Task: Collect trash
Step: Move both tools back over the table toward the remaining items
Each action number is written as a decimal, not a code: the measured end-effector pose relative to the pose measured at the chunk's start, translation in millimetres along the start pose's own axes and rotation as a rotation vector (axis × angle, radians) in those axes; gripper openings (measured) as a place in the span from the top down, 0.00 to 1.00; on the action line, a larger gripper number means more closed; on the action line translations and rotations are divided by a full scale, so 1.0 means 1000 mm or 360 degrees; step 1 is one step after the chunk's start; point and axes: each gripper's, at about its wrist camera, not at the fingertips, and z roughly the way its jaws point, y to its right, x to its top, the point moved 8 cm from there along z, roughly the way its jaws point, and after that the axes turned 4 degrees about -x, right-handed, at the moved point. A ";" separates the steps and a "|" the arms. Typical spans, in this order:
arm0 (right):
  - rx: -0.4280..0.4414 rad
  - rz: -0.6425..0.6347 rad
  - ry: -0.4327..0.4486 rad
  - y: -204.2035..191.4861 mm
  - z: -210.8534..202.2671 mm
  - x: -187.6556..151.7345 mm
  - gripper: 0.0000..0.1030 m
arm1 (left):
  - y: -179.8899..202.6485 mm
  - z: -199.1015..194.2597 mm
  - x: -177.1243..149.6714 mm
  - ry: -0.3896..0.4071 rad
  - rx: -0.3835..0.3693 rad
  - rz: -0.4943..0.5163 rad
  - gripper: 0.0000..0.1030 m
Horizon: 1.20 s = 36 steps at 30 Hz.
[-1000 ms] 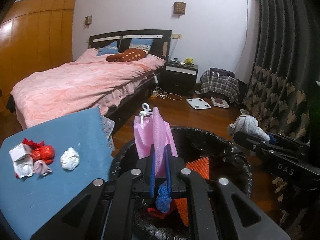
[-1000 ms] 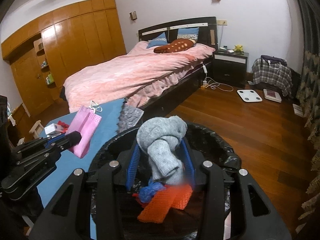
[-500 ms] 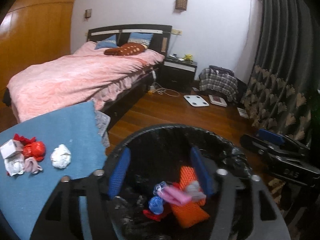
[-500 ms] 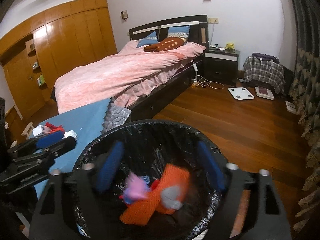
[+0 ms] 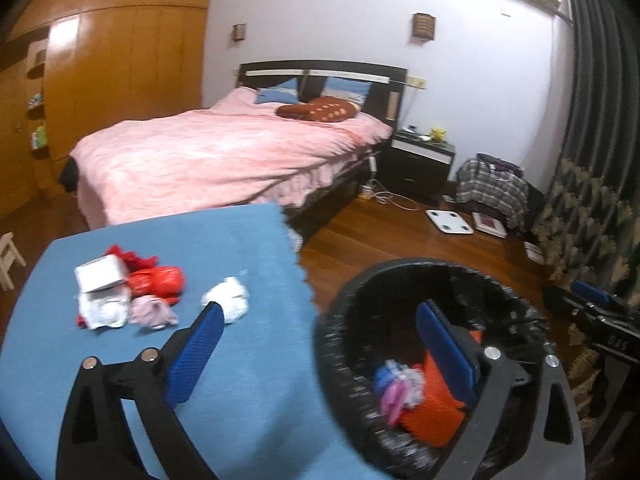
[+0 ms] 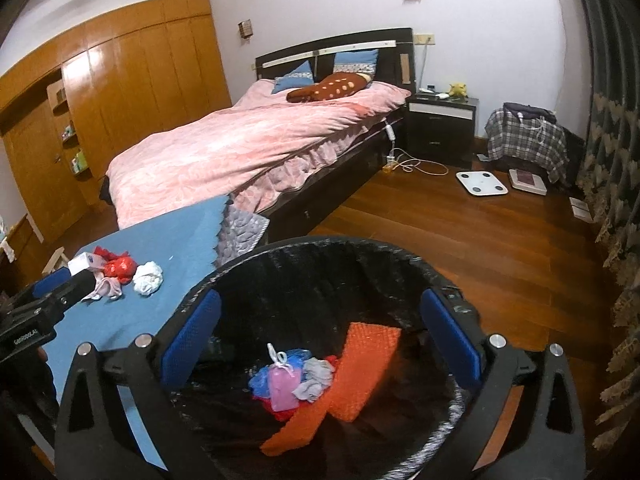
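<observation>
The black-lined trash bin (image 6: 280,248) stands beside the blue-covered table (image 5: 224,248). In it lie a pink mask (image 6: 282,386), a grey sock (image 6: 316,376), orange mesh (image 6: 360,360) and blue scraps. My right gripper (image 6: 320,300) hovers over the bin, its jaws opening with nothing between them. My left gripper (image 5: 318,312) straddles the bin's rim (image 5: 332,344) and the table edge, jaws also opening and empty. On the table lie a crumpled white tissue (image 5: 230,300), a red bag (image 5: 160,280), a white box (image 5: 100,274) and a pinkish cloth (image 5: 154,314).
A bed with a pink cover (image 6: 248,136) stands behind the table. Beyond it are a dark nightstand (image 6: 440,120), a white scale (image 6: 482,183) and a plaid bag (image 6: 524,136) on the wooden floor. Patterned curtains (image 6: 616,184) hang at the right.
Both grippers opened: the pink mask and the grey sock fell into the bin. My left gripper swung left, so the table fills more of its view.
</observation>
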 end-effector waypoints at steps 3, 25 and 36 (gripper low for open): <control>0.0034 -0.0030 -0.0015 -0.018 0.004 -0.001 0.05 | -0.027 -0.010 -0.006 0.0008 0.0080 -0.0017 0.08; 0.0318 -0.0250 -0.0043 -0.202 0.073 0.015 0.05 | -0.177 -0.019 -0.032 0.0036 0.0479 -0.0220 0.08; 0.0295 -0.0341 -0.0173 -0.260 0.144 -0.006 0.05 | -0.230 -0.001 -0.041 0.0016 0.0593 -0.0266 0.08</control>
